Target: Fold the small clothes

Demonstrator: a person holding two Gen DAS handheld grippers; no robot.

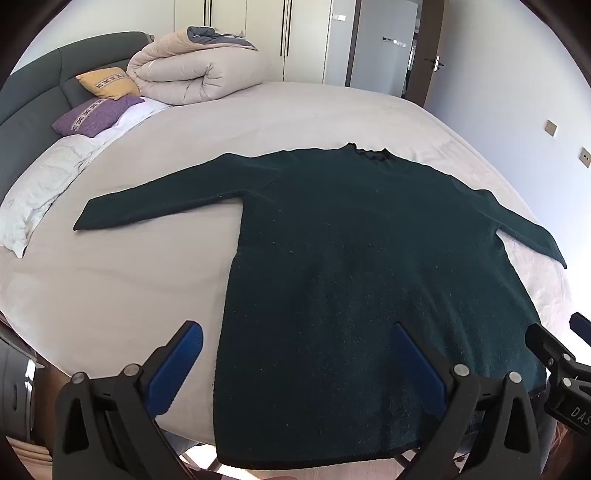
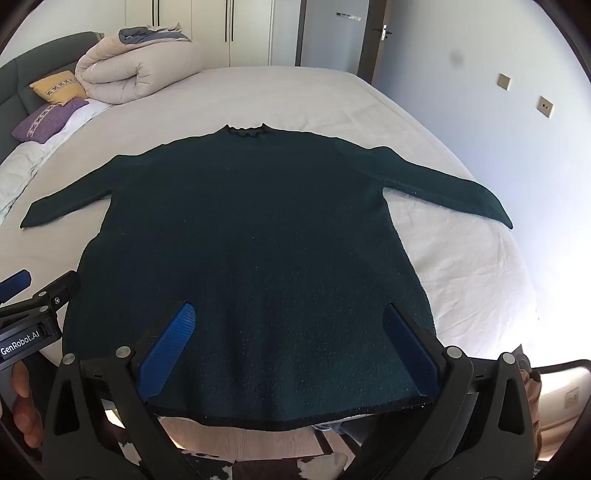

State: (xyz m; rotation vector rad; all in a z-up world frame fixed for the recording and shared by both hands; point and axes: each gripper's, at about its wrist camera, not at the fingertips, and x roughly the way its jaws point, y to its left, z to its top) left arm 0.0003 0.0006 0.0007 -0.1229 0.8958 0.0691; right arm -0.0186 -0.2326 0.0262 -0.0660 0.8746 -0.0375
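One garment: a dark green sweater lies flat on the bed, collar away from the cameras, both sleeves spread sideways, hem hanging over the near edge.
Fabric: fuzzy knit with pale lint specks, a darker trim along hem and wavy collar.
Left gripper: jaws spread wide, holding nothing; one blue ribbed pad over bare sheet, the other over the sweater's lower left part.
Right gripper: jaws spread wide, holding nothing; both blue pads above the hem area, whether touching the knit I cannot tell.
Neighbours: a rolled beige duvet, a yellow pillow and a purple pillow sit by the grey padded headboard, well apart from the sweater.
Sheet: pale, smooth on the left, finely wrinkled under the right sleeve.
Edges: the right cuff reaches near the bed's right edge; bare sheet lies left of the body and beyond the collar.
Backdrop: white wardrobe doors and a wall with switch plates.
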